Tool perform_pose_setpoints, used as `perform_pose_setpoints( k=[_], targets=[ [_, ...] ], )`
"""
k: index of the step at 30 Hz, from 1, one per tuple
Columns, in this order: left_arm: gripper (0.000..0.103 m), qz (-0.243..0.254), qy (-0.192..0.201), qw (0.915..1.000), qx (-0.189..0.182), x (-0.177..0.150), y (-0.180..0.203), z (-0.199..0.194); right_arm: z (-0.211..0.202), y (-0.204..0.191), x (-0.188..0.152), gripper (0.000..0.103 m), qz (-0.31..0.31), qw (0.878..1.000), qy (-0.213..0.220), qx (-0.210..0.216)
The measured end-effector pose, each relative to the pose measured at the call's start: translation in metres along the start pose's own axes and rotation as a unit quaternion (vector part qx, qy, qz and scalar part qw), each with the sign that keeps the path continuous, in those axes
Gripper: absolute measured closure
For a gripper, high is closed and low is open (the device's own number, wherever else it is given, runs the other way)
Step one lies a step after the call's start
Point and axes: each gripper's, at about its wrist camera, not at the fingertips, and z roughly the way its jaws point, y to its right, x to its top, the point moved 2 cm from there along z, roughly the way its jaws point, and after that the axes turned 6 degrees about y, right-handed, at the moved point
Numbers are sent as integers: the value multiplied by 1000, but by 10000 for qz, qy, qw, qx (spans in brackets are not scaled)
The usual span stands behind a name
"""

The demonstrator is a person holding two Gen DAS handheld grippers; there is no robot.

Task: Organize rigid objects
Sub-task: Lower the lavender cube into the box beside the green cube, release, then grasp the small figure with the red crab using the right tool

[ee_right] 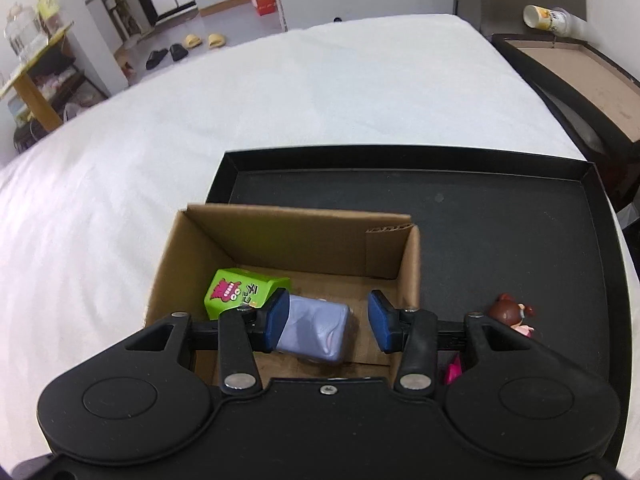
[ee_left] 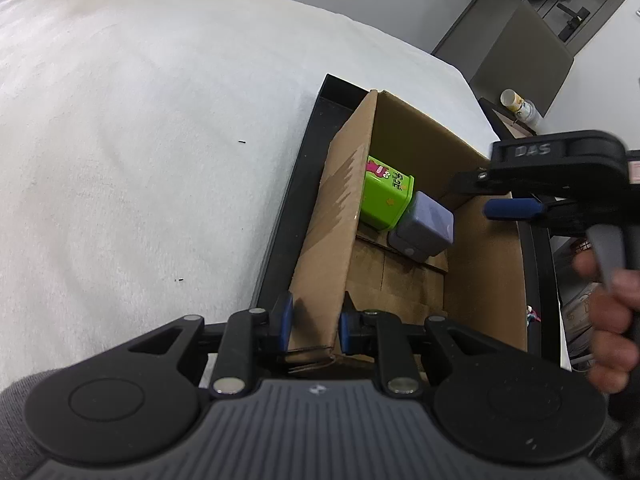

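**Left tongs pinch box wall, right tongs spread over box**

Left tongs [ee_left: 313, 326]: closed on near end of cardboard box [ee_left: 332, 240] side wall, one blue pad each side of the cardboard.

Right tongs [ee_right: 328, 322]: jaws wide, nothing btwn them, hovering above box interior w/ lilac box [ee_right: 316, 330] directly below.

Inside box: lilac box on floor, touching green tin [ee_right: 236, 294] w/ pink cartoon monster; both toward box's left wall.

Box sits in black tray [ee_right: 520, 240], left part. Small doll figure [ee_right: 514, 314] w/ brown hair, pink outfit stands on tray just right of box, outside it.

Tray lies on white bed [ee_right: 160, 152].
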Motion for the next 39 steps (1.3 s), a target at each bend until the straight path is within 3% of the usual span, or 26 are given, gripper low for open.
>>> perform_pose_setpoints(
  k=[10, 18, 26, 39],
  targets=[
    [83, 29, -6, 10000, 23, 0, 3, 1, -42, 19, 1, 56, 195, 9993, -167, 273],
    [83, 73, -6, 9999, 68, -1, 4, 0, -63, 58, -2, 47, 288, 9995, -150, 7],
    [83, 110, 18, 9999, 111, -1, 7, -3, -59, 97, -16, 40, 597, 9977, -208, -257],
    [83, 213, -31, 9993, 305, 0, 11, 1, -17, 168, -33, 28, 924, 9910, -493, -828]
  ],
)
